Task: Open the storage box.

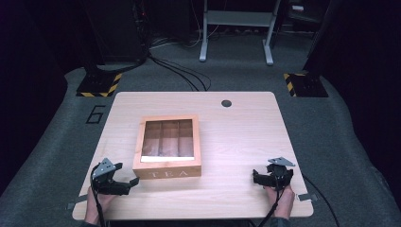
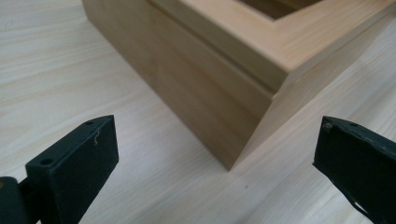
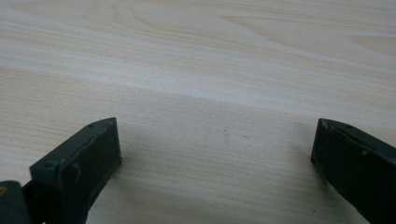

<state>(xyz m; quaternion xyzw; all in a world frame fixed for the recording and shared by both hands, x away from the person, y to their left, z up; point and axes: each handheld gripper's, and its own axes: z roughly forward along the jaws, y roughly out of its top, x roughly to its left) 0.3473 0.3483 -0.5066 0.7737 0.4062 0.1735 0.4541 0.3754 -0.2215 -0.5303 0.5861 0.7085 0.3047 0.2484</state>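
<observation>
Black, blocky jaws of the left gripper (image 2: 215,154) are spread wide, aimed at the near corner of the wooden tea box (image 1: 168,145), which is set left of centre on the pale, grained table (image 1: 246,137). Its smooth, square-edged lid could be scraped or the box shoved if approached crookedly. The right gripper (image 1: 273,177) is held released over bare wood.

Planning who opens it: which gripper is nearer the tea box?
Left. The left gripper sits just off the tea box at its near left corner; the right gripper is well off to its right.
</observation>
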